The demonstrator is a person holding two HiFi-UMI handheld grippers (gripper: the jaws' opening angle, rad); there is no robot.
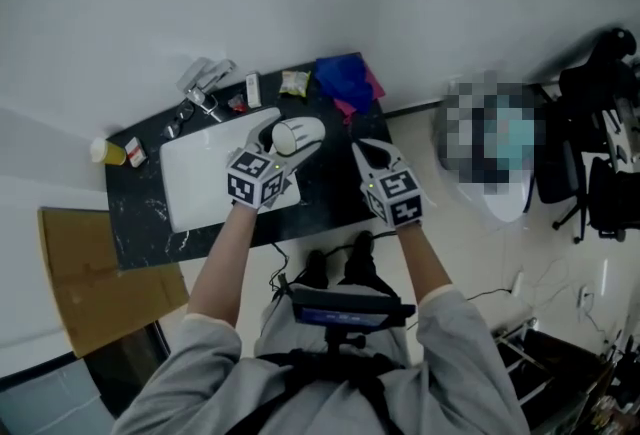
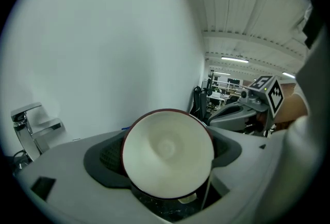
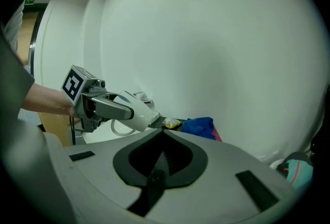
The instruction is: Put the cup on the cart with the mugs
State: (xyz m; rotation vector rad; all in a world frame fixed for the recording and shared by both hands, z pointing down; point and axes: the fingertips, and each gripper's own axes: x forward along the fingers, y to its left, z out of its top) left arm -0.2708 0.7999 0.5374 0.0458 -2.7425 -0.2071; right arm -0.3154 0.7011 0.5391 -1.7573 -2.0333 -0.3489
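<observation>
Head view. The black countertop (image 1: pixel 135 223) serves as reference. The left gripper (image 1: pixel 288 141) is above the countertop's middle, over a white sink (image 1: pixel 195 185) set into it. Its jaws are clamped on the sides of a white cup (image 1: pixel 303 133), which lies on its side, clear of the countertop, one round end turned back toward the person. The right gripper (image 1: pixel 366 153) is above the countertop's right part, just beside the left one and not touching the cup. At the countertop's far edge are a faucet (image 1: pixel 205 83) to the left, a yellow packet (image 1: pixel 294 81) at the middle and a blue cloth (image 1: pixel 340 78) toward the right. No cart or mugs can be made out.

Left gripper view. The cup fills the gap between the jaws, gripped on both flanks. A round white face with a dark red rim is turned to the camera. The faucet appears at far left and the right gripper at right.

Right gripper view. The jaws are closed, tips meeting, with nothing between them. The left gripper is to the left, above the countertop, carrying the cup; the cup's handle hangs downward. The yellow packet and the blue cloth lie on the countertop beyond the jaw tips.
</observation>
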